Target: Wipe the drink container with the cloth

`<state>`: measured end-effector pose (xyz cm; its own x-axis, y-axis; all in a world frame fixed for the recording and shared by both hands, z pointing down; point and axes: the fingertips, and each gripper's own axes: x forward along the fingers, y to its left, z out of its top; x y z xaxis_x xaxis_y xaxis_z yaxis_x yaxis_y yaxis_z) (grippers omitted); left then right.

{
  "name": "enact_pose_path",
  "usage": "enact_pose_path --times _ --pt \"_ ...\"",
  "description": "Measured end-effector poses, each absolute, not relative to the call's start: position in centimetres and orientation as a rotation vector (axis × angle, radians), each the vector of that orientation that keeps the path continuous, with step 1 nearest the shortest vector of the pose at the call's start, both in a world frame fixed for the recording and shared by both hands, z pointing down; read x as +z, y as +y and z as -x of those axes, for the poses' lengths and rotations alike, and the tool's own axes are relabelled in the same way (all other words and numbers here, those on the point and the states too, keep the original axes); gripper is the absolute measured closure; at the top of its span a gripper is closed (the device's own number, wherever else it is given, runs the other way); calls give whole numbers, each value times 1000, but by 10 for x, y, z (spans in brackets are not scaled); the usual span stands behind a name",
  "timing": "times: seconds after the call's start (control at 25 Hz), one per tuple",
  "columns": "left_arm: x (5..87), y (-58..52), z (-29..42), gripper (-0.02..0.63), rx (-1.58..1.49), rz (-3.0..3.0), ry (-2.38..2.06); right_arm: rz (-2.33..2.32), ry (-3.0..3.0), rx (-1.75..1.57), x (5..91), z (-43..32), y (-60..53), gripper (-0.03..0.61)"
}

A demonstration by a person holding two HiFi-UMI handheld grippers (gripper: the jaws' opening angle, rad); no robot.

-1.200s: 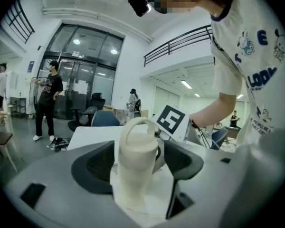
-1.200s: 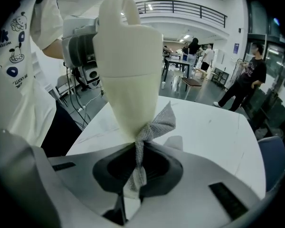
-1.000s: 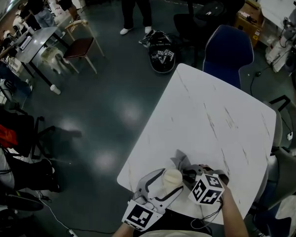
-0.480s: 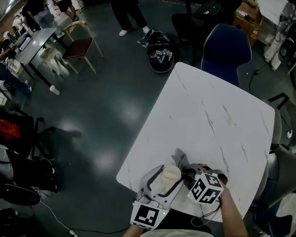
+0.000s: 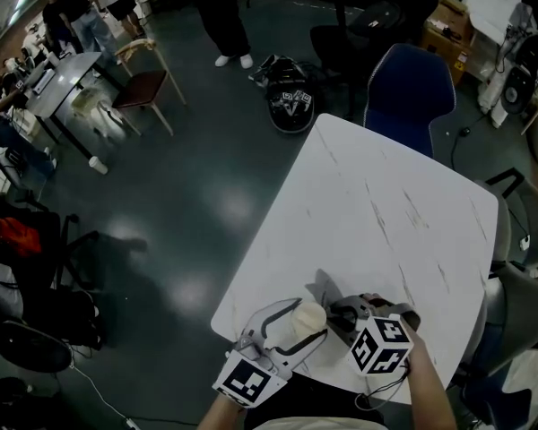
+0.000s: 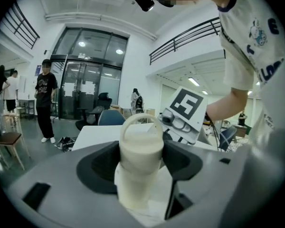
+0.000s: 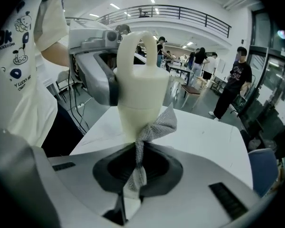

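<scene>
**Both grippers loaded at the near edge of the table**

From the head view I saw the white table [image 5: 386, 213] running away from me, and all the work sat at its near edge. The left gripper [image 5: 303, 321] reached in from the near left and angled up to the right. The right gripper [image 5: 339, 314] came from the near right and pointed left, with the right forearm [image 5: 430, 392] rising behind it from the bottom of the frame. The two grippers met nose to nose, almost touching.

The left gripper's jaws were clamped on the cream drink container [image 5: 310, 316], one on each side of its body. The container stood upright between them. I could not tell whether its base rested on the table.

The right gripper's jaws were pinched together on the grey cloth [image 5: 325, 287]. From above, the cloth was only a small grey peak beside the container.

The right gripper view gave me what the head view hid. There the cloth was a twisted strip rising out of the closed jaws and flaring against the container's lower side. That view also showed the container's loop handle [image 7: 141, 44] standing straight up.

The left gripper view showed the container from the opposite side, with the right gripper's marker cube [image 6: 187, 109] just behind it. The cloth was not clear there.
</scene>
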<state>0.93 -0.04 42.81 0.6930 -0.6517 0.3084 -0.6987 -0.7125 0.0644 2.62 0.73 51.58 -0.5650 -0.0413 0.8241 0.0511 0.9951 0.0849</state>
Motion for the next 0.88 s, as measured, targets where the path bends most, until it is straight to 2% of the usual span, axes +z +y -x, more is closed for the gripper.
enact_pose_path --times 0.52,0.88 --pt "431 3 -15 321 472 -2893 -709 100 -2120 -265 508 -16 -14 546" --pt "432 3 -15 321 462 -2898 -692 233 -2078 -266 533 -15 -14 546"
